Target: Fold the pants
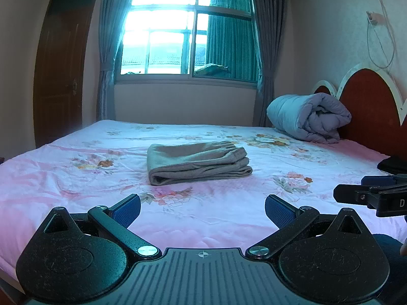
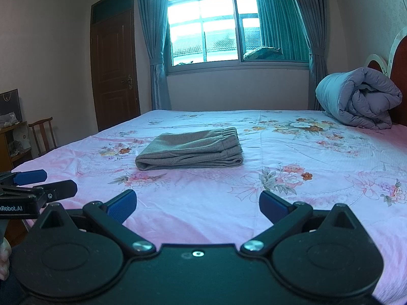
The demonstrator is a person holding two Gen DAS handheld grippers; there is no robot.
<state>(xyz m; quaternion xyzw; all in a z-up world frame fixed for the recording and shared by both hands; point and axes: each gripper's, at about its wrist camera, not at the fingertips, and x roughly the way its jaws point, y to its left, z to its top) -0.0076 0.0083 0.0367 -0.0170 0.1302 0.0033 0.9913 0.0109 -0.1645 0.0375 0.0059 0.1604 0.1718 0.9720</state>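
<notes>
Pants (image 1: pixel 198 162) lying folded mid-bed (image 1: pixel 76 203).
Hovering near bed edge: left gripper (image 1: pixel 202 209) & right gripper (image 2: pixel 198 204), jaws wide, holding nothing.

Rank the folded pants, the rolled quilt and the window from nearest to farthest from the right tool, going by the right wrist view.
Measured from the right tool, which is open and holding nothing:
1. Folded pants, straight ahead on the bed, slightly left.
2. Rolled quilt, far right, by the headboard.
3. Window, on the wall beyond the bed's far edge.
</notes>
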